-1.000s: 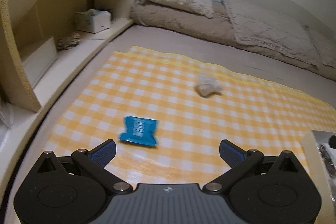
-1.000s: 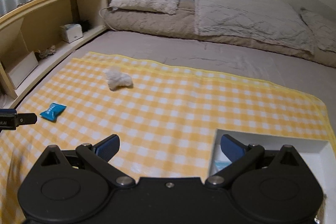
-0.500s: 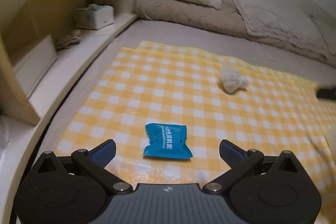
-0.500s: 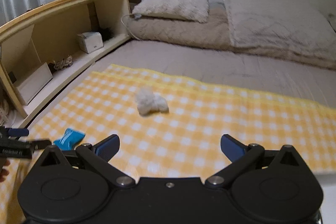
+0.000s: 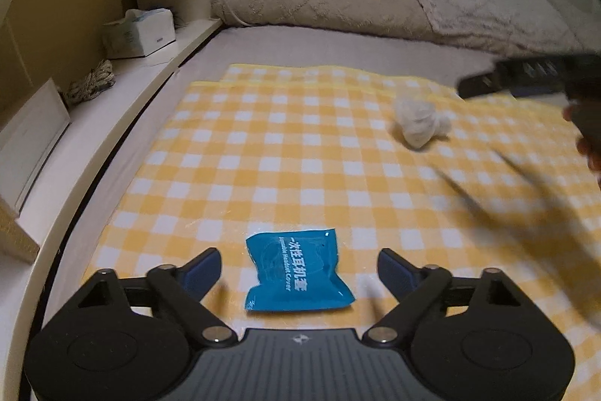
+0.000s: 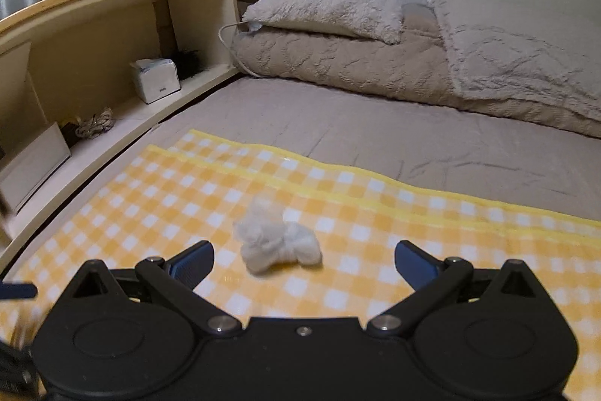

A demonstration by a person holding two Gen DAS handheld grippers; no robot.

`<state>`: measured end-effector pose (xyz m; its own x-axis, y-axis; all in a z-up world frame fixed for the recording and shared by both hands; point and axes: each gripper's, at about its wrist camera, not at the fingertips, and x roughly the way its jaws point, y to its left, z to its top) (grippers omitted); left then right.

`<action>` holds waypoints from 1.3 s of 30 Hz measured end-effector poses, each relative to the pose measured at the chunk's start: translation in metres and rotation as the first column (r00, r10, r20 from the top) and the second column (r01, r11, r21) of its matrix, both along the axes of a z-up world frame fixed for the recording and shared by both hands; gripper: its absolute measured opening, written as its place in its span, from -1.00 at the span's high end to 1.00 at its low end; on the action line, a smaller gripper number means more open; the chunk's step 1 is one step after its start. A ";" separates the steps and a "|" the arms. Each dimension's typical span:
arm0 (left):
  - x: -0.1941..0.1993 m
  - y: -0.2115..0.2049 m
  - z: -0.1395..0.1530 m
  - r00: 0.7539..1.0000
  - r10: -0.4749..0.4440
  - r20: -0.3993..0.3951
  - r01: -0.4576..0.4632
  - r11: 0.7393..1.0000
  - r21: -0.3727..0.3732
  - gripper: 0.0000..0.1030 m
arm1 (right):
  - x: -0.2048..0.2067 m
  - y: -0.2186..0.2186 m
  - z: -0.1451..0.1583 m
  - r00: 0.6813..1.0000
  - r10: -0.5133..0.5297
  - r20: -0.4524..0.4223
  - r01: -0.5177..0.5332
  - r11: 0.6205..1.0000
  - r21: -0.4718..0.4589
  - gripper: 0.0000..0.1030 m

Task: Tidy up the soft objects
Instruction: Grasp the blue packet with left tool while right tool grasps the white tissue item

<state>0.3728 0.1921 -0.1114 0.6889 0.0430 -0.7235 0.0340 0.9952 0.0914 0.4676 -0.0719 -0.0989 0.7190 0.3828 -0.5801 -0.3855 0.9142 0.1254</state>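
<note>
On the checked cloth [image 5: 300,153], both my jaws gape: left around the blue packet [image 5: 296,273], right around the white wad [image 6: 278,243]; either could slip.

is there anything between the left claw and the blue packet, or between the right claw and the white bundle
Nothing visible. The left claw is open with the blue packet lying flat on the checkered cloth between its fingers. The right claw is open just short of the white bundle.
</note>
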 end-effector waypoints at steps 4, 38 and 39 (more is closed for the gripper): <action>0.007 -0.001 -0.008 1.000 0.022 -0.006 -0.021 0.998 0.056 -0.48 | 0.024 0.017 -0.008 0.999 0.037 -0.037 -0.037 0.999 0.009 -0.96; -0.003 0.003 0.013 1.000 0.025 0.012 -0.024 0.991 -0.132 -0.04 | 0.006 0.017 -0.018 0.993 0.061 -0.101 -0.062 0.998 -0.008 0.89; -0.004 0.003 0.014 1.000 0.026 0.014 -0.024 0.990 -0.137 -0.04 | 0.003 0.015 -0.017 0.993 0.060 -0.100 -0.062 0.998 -0.010 0.89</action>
<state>0.3685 0.1949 -0.0973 0.7004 -0.0380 -0.7128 0.0083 0.9989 -0.0451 0.4706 -0.0566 -0.1163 0.6328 0.4163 -0.6528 -0.4267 0.8911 0.1547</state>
